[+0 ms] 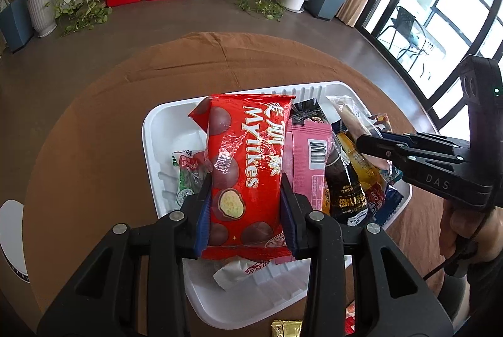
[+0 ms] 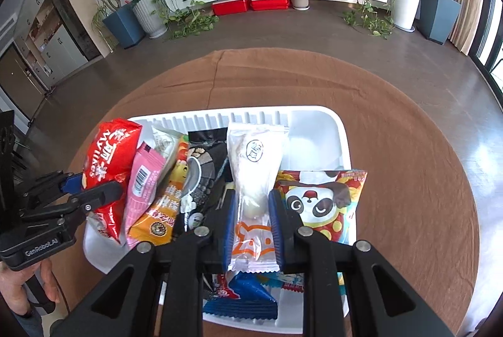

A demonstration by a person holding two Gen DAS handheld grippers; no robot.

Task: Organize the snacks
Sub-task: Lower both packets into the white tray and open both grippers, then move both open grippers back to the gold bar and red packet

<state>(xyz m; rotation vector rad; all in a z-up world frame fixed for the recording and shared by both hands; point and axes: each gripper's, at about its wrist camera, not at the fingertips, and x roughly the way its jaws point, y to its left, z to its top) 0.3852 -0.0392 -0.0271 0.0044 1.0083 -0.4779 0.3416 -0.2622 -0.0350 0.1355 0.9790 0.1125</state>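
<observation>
White tray (image 2: 342,148) on brown-clothed table (image 2: 408,148)

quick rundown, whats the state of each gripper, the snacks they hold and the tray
left hand-held gripper: shut on red Mylikes bag
red Mylikes bag: held upright over tray
right hand-held gripper: shut on white packet
white packet: held over tray
white tray: partly filled with snacks

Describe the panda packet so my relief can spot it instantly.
Start at the white tray on the brown tablecloth. The panda packet lies at the right end of the snack row, beside the clear wrapper that the right gripper holds. Only it shows a cartoon panda face.
</observation>
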